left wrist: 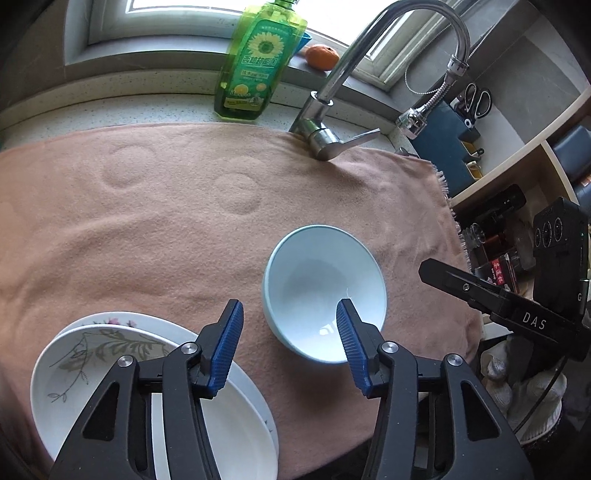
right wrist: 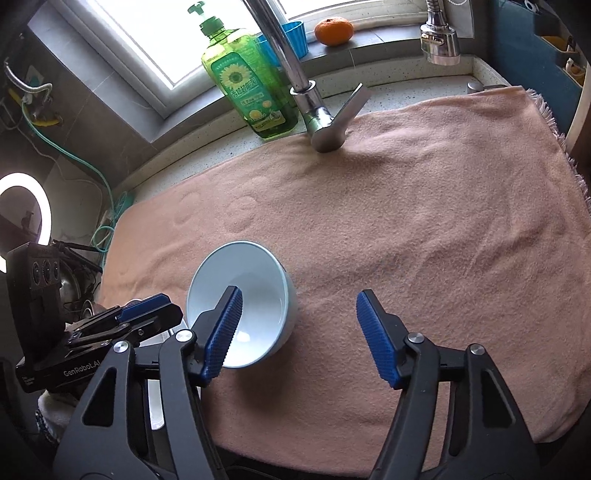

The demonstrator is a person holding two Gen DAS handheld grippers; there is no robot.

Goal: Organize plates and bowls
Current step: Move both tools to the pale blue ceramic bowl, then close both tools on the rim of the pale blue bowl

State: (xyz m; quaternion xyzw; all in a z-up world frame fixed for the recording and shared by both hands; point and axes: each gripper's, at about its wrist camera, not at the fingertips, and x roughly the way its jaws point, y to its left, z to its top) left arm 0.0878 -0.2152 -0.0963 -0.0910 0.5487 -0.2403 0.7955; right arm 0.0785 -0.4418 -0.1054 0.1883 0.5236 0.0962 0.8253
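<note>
Left gripper (left wrist: 288, 325) jaws apart, nothing clamped; its right blue pad sits over the near inner rim of the pale blue bowl (left wrist: 325, 291), left pad outside the bowl over the cloth, so the bowl wall lies between the jaws, but contact can't be told. Right gripper (right wrist: 299, 325) jaws apart too, empty; its left pad overlaps the bowl's interior in the right wrist view, right pad hangs over bare cloth well clear of the bowl, so the bowl's right wall falls between them, touching or not unclear. No earlier frame, so only the present gap is stated. Bowl upright on the pink towel (left wrist: 166, 229) covering the table, near the front edge, roughly mid-width. Stack of two white plates (left wrist: 110, 369) with floral print sits at the front left corner of the towel, partly under the left gripper's frame, apart from the bowl. Round dents in the towel nap toward the back left. Faucet (left wrist: 332, 122) rises at the back edge, its base at the towel's rear hem, spray head hanging right. Green dish soap bottle (right wrist: 251, 92) stands at the back edge just left of the faucet. Orange (right wrist: 334, 31) and blue cup (right wrist: 295, 37) on the window sill behind. Gloved hand (left wrist: 524, 391) visible under the right gripper's body at the front right. Ring light (right wrist: 22, 218) off the left edge.
</note>
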